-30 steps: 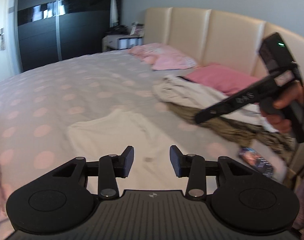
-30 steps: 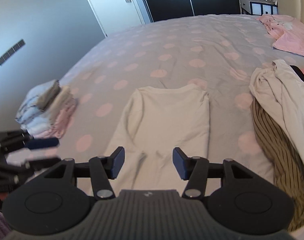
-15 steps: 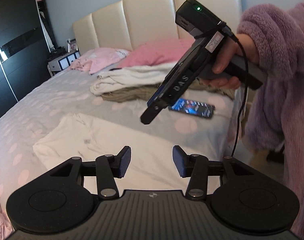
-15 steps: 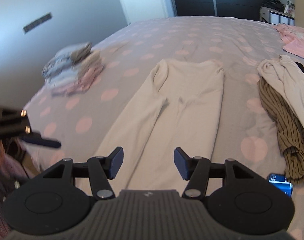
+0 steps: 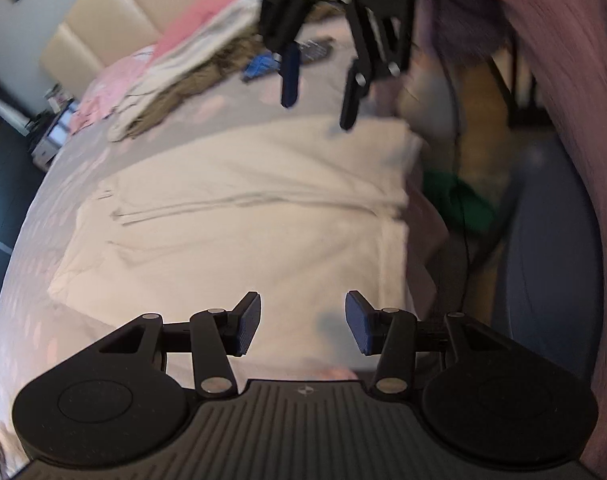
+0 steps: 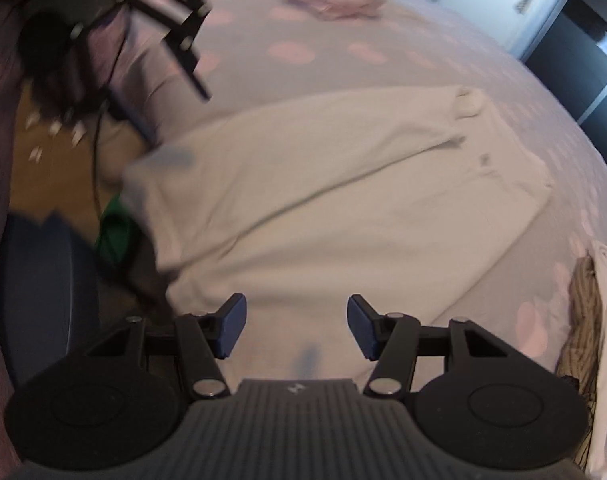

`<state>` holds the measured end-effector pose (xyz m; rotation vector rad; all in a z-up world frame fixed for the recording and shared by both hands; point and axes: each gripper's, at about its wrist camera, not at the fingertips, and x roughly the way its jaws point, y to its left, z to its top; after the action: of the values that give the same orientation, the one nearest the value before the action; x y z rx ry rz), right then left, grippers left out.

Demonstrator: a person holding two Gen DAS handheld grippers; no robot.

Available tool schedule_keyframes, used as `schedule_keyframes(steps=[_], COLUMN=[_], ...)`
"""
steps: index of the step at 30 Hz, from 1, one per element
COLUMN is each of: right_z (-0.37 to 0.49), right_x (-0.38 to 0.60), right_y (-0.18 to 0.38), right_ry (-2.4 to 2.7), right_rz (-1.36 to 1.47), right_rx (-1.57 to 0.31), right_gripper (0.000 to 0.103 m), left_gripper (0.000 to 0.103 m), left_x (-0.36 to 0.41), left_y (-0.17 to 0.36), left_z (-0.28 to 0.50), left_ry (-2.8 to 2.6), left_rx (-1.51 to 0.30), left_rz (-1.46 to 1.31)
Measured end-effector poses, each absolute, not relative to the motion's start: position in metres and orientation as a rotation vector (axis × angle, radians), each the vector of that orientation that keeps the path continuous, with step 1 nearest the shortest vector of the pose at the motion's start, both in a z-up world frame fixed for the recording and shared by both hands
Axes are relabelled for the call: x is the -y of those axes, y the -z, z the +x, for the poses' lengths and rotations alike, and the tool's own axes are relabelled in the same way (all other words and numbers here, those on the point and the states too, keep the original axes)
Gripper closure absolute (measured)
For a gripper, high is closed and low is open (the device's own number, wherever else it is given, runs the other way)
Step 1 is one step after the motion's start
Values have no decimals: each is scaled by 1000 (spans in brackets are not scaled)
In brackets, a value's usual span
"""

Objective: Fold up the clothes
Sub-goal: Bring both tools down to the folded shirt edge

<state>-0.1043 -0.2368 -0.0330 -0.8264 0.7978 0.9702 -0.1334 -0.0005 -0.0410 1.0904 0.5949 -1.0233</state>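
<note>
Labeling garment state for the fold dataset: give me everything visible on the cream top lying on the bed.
The cream top is a pale, soft-looking long-sleeved garment, spread flat and roughly smoothed on the grey bedspread with pink dots. One sleeve lies folded along the body, making a long diagonal crease. Its hem end hangs slightly over the bed's edge, nearest the person; the neckline end points away. A small dark mark sits near the chest. Both the left gripper and right gripper hover over the hem, open, nothing between their fingers.
</note>
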Motion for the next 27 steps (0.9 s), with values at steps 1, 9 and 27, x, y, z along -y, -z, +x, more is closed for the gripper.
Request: schedule_keyframes(steps=[1, 9, 27], right_z=[-111, -156, -184], right_x=[237, 261, 285], right_y=[40, 92, 158], right_ry=[-1001, -1118, -1145], right_rz=[-871, -1395, -1920], right_rx=[-799, -613, 16], right_gripper=[44, 44, 46], left_gripper=[58, 58, 60], left_x=[-2, -17, -21], left_y=[48, 95, 171], left_z=[-140, -174, -189], left_ry=[1041, 1092, 1153], left_rx=[-584, -421, 106], left_rz=[1131, 1434, 1834])
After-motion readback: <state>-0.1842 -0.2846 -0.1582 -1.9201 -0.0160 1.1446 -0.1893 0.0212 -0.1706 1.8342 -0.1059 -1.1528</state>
